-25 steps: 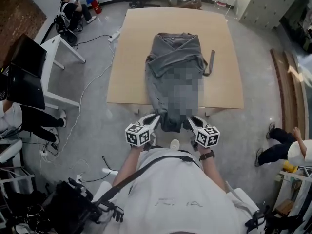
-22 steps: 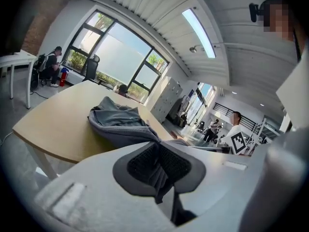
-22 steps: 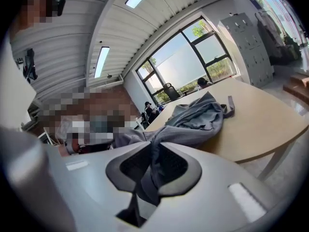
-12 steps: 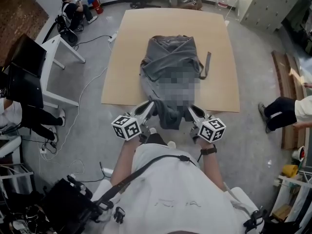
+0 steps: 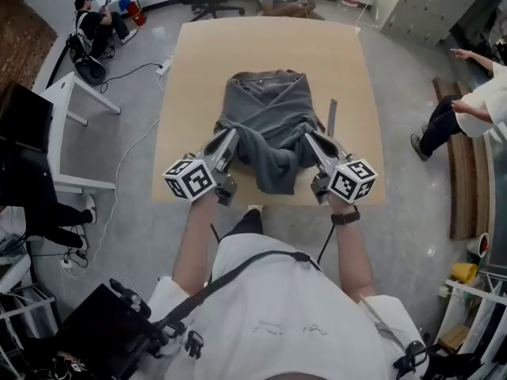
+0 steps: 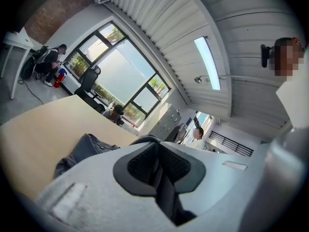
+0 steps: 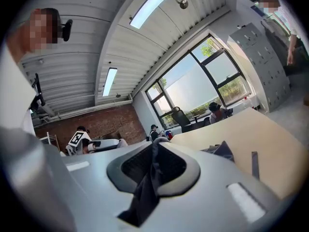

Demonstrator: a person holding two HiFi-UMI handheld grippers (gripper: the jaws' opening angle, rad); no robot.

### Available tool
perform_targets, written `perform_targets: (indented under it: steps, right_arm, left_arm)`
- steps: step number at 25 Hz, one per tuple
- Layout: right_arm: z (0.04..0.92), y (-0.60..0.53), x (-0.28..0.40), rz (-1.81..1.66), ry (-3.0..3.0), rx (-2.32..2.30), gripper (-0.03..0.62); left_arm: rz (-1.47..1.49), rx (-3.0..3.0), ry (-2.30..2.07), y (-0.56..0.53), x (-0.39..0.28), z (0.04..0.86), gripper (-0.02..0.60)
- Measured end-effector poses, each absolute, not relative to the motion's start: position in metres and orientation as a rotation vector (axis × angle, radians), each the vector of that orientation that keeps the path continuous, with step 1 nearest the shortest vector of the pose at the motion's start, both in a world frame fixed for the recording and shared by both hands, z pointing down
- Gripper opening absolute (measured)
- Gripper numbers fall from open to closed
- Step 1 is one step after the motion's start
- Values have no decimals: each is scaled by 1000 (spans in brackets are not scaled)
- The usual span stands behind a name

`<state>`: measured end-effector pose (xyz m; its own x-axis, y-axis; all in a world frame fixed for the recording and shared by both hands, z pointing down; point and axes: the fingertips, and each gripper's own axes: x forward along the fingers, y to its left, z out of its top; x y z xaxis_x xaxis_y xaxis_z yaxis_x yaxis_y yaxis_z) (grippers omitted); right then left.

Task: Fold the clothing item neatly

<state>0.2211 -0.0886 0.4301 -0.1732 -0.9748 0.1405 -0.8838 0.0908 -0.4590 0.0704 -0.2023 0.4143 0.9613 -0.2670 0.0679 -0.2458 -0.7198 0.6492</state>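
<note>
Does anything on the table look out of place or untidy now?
Yes. A grey strap sticks out right of the grey garment. The garment lies bunched on the table, and its near edge sags between the left gripper and right gripper holding it.

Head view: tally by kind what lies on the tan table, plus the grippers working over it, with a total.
Grey garment: 1
Grey strap, flat on the table to the garment's right: 1
Grippers: 2, the left gripper and the right gripper, each clamped on garment fabric
Total: 4
</note>
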Motion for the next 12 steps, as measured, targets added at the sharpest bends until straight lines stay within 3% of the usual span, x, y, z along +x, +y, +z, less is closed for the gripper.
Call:
perform_targets:
  steps: [12]
  right_arm:
    - [484, -308, 367, -856, 2061, -2065, 40]
  left_arm:
    - [18, 2251, -481, -455, 165, 478, 26]
